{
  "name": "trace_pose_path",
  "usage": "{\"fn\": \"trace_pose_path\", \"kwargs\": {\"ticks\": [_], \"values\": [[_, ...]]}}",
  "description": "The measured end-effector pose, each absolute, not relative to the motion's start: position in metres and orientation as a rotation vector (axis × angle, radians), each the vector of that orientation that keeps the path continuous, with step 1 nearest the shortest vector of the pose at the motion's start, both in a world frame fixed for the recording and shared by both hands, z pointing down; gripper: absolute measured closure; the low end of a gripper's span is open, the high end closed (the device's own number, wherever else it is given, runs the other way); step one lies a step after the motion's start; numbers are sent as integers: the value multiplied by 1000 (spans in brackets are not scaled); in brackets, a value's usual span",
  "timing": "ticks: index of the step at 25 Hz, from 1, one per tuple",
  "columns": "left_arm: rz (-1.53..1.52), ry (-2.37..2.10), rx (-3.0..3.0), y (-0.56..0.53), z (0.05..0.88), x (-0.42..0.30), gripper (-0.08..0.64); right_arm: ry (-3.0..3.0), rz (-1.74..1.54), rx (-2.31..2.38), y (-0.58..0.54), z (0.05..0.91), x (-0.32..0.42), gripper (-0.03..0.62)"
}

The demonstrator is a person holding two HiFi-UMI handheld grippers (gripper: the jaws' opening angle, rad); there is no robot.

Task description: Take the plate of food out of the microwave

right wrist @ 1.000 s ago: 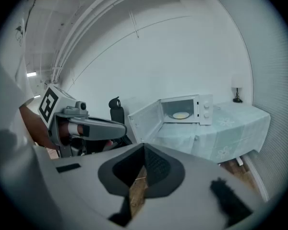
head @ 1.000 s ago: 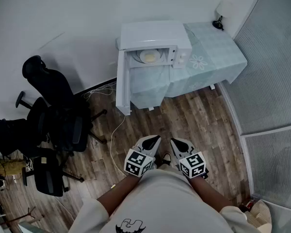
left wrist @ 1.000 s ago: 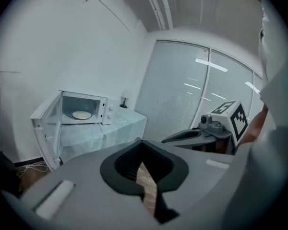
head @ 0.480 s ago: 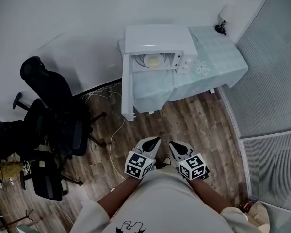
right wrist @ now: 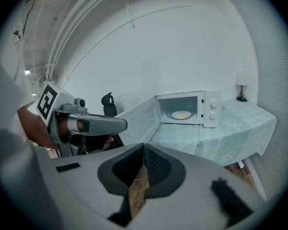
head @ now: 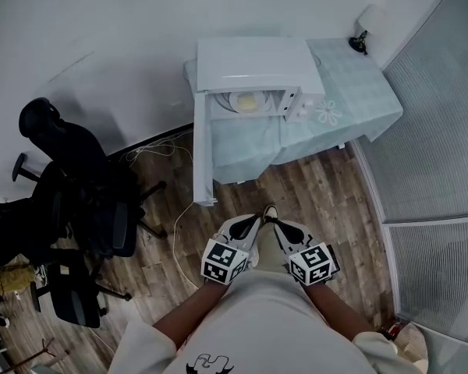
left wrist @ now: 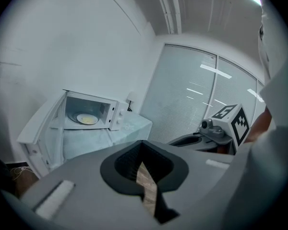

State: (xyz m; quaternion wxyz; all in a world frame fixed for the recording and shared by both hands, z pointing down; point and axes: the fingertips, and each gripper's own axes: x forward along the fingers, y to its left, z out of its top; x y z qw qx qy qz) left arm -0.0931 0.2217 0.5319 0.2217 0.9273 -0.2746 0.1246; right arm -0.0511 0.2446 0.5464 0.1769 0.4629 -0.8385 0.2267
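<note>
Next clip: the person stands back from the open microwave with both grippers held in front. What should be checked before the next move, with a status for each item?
1. Microwave door open: ok, swung wide to the left.
2. Plate of food visible inside the microwave: ok.
3. Left gripper empty: ok, jaws together with nothing between them.
4. Right gripper empty: ok, jaws together as well.
5. Jaws apart for a grasp: not ok, both are shut.
6. Plate within reach: not ok. Both grippers are close to the person's body, with wood floor between them and the table.
</note>
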Motion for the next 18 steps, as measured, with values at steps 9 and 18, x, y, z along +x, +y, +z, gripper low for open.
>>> {"fn": "trace_pose_path", "kwargs": {"ticks": [9,18], "values": [[389,-876,2489,105,545,-41,557,-2435,663,1225,113,562,4,578],[374,-1120,2409,-21,534,-10,557,-2505,551,989,-10,557,60,578]]}}
